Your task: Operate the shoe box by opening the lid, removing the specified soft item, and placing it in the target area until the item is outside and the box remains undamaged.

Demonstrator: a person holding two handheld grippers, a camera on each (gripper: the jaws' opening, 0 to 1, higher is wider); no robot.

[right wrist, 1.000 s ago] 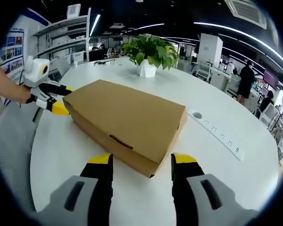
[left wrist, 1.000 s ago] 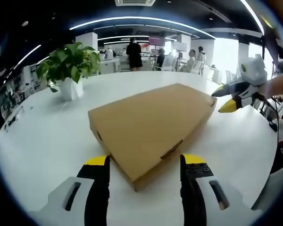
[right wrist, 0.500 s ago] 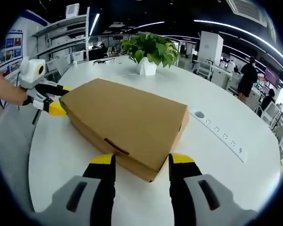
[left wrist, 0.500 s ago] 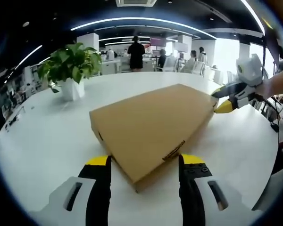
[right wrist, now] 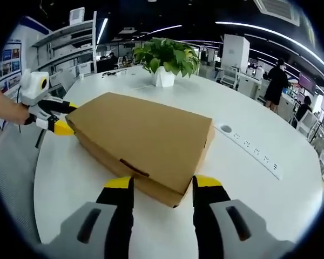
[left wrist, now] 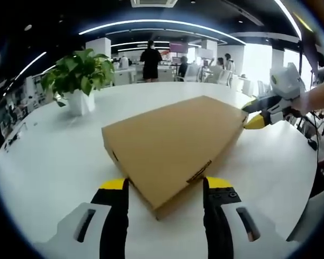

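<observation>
While the closed shoe box (left wrist: 175, 144) lies flat on the white bench (left wrist: 54, 162), opposite corners are straddled by the parted left tongs (left wrist: 166, 186) and right tongs (right wrist: 157, 183), apparently without contact.

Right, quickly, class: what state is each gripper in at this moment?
Left gripper: open, fingers either side of the shoe box corner, holding nothing.
Right gripper: open, fingers straddling the opposite box corner, holding nothing.
</observation>
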